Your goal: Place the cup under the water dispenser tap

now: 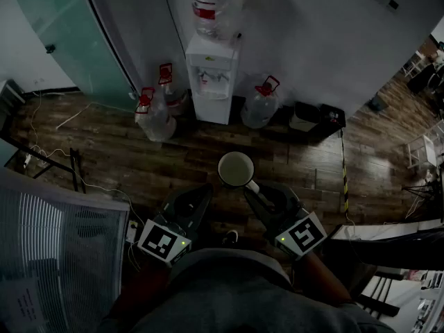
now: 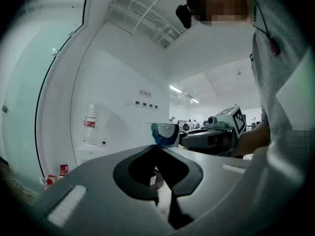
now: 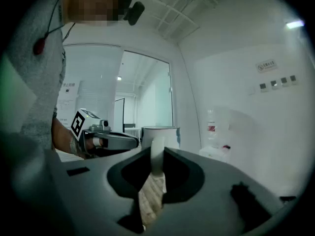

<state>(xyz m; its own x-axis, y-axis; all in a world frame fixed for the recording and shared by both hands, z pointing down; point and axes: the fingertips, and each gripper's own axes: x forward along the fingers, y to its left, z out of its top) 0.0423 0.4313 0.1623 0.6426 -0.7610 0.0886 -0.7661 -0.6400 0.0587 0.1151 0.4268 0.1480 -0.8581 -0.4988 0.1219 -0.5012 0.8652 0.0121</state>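
Observation:
A white cup (image 1: 236, 169) hangs level above the wooden floor, with my right gripper (image 1: 251, 187) shut on its handle (image 3: 156, 157). In the right gripper view the cup (image 3: 160, 133) stands upright just beyond the jaws. My left gripper (image 1: 200, 197) is beside it on the left, shut and empty, and its view shows the cup (image 2: 165, 134) off to the right. The white water dispenser (image 1: 211, 82), with a bottle on top and its taps (image 1: 212, 77) facing me, stands against the wall well ahead of the cup.
Three large water jugs sit on the floor around the dispenser: two on its left (image 1: 154, 116) and one on its right (image 1: 261, 106). A dark box (image 1: 305, 116) lies further right. A white grille panel (image 1: 62, 248) is at my left, and a glass partition (image 1: 62, 33) at the far left.

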